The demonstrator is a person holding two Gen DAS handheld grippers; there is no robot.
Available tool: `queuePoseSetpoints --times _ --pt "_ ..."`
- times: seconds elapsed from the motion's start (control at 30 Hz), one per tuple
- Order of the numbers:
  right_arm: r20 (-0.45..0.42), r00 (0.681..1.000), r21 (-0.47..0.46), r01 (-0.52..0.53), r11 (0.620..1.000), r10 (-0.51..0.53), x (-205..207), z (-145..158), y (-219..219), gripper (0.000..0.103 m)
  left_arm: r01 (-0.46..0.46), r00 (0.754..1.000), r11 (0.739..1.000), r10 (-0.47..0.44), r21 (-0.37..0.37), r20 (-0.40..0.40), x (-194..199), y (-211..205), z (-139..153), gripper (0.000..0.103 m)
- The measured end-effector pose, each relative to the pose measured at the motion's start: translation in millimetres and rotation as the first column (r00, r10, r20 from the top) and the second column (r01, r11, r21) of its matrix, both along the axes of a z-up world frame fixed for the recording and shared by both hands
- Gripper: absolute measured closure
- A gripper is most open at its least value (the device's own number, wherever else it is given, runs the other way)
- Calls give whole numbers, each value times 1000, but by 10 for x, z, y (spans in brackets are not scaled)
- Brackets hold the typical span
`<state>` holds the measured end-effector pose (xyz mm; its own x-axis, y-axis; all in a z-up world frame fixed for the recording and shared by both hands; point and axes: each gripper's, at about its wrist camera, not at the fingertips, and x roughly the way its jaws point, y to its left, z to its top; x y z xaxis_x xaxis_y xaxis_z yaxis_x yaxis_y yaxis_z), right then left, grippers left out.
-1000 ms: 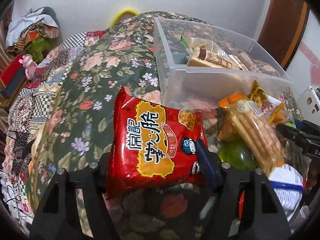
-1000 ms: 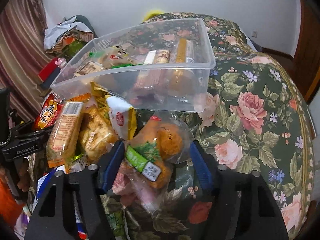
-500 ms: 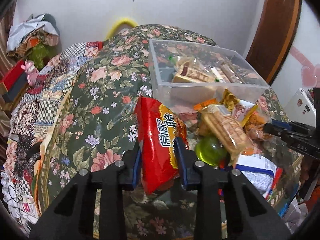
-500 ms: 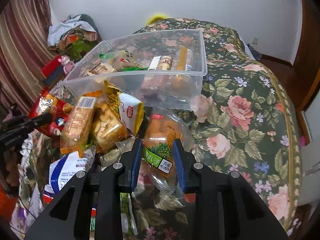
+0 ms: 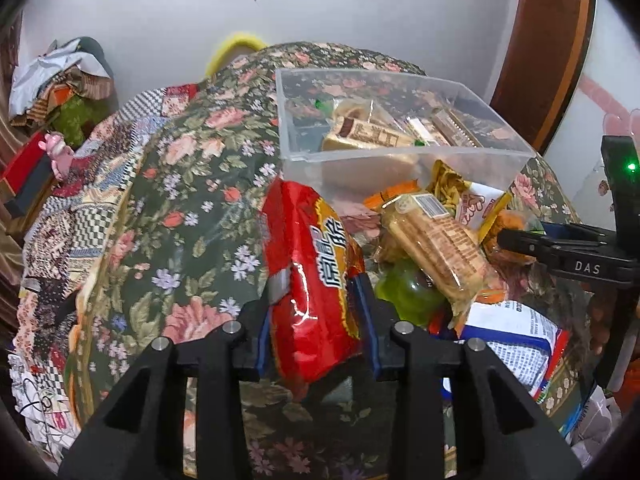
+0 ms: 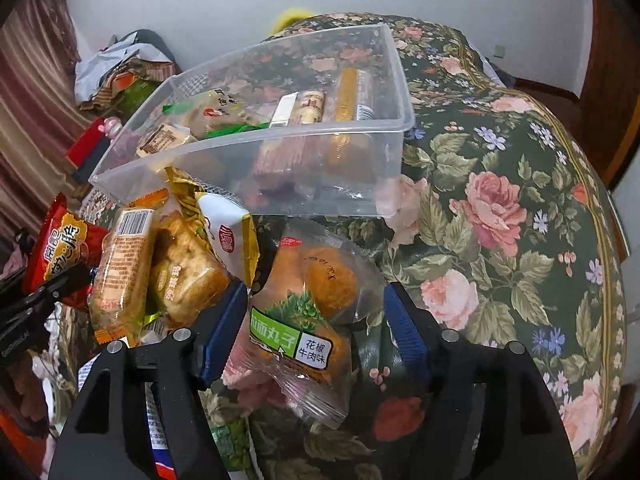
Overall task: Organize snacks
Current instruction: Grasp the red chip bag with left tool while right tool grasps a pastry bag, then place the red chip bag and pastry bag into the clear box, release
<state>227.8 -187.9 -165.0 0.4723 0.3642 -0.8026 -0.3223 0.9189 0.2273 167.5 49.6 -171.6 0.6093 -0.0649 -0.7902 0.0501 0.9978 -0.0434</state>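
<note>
Snacks everywhere on our floral bedspread point(image 6: 500, 208) — the main one is a red crinkly packet point(image 5: 316, 280) with a yellow patch and Chinese lettering, standing on edge and glossy. The other is a clear bag of fried brown balls point(image 6: 312, 312) with a green-and-white label, lying flat on the cover.

Around them, at about 12 o'clock from both tools, sits the clear plastic bin point(image 6: 256, 160) with a few wrapped bars and biscuits already in it. Between the two snacks there's a pile — a long wafer pack point(image 5: 436, 248), a yellow-and-white pouch point(image 6: 232, 240), a green jelly cup point(image 5: 408, 296) and a blue-and-white bag point(image 5: 516, 336). That pile crowds the near wall of the bin.

Our left gripper point(image 5: 316, 336) is clamped on the lower half of the red packet, blue pads pressing both faces, though the jaws have just eased slightly. Our right gripper point(image 6: 312, 336) has just been opening: its pads stand apart either side of the ball bag, which lies between them, with a clear gap at 3 o'clock; at 9 o'clock we can't tell if it touches.
</note>
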Motion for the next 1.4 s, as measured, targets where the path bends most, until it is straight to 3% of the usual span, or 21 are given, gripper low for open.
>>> queuePoseSetpoints --times 0.23,0.47,0.73,0.9,1.1,1.4 --pt "9 1000 33 -22 999 22 -81 3 -102 52 -5 999 999 3 -54 -32 140 -14 -166 69" --pt "72 997 -7 -20 1000 21 -209 143 -132 66 -9 1000 999 10 -32 10 25 -26 69 78" --pt "119 993 3 -15 1000 15 -305 313 -222 68 -30 994 999 31 -16 104 -139 -16 493 78" --pt "183 983 20 -10 1000 6 -374 558 -252 68 -37 988 998 43 -42 150 -138 23 719 78" --pt "256 967 54 -25 998 10 -325 852 -186 68 -35 976 999 41 -31 215 12 -1 917 78" --pt "290 956 74 -69 995 45 -79 929 110 68 -29 967 1000 30 -9 252 424 -66 989 78"
